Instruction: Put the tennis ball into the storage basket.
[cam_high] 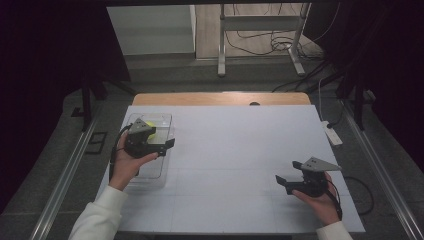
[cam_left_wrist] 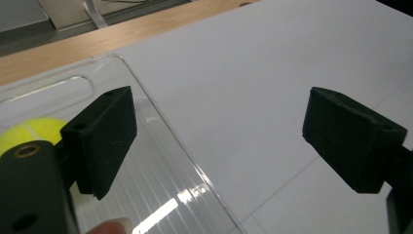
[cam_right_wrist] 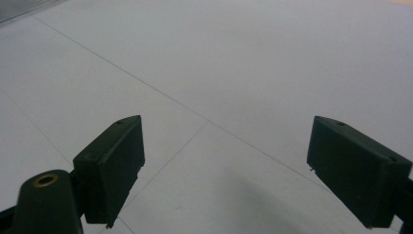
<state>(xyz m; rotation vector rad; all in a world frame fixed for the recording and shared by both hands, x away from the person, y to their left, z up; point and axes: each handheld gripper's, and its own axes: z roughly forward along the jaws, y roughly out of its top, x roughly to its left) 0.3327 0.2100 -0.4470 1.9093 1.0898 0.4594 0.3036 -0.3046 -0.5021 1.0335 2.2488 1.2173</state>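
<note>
Hovering over a clear plastic tray point(cam_high: 150, 175) at the worktop's point(cam_high: 240, 150) left side, the left gripper point(cam_left_wrist: 219, 141) has its fingers spread apart, empty. A yellow tennis ball point(cam_left_wrist: 36, 131) lies inside the tray, just beside one finger. The right gripper point(cam_right_wrist: 238, 170), fingers likewise apart, hangs over bare white worktop, well apart from the tray.

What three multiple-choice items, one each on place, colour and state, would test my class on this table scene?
1. Where is the ball?
A in the clear tray
B on the bare white sheet
C between the right gripper's jaws

2. What colour is the ball?
A red
B yellow-green
C blue

3. How do the left gripper's jaws stand?
A shut
B clamped on the ball
C wide apart, holding nothing

Answers: 1 A, it lies within the tray's rim; 2 B, it shows yellow-green beside the jaw; 3 C, white sheet shows between them.
</note>
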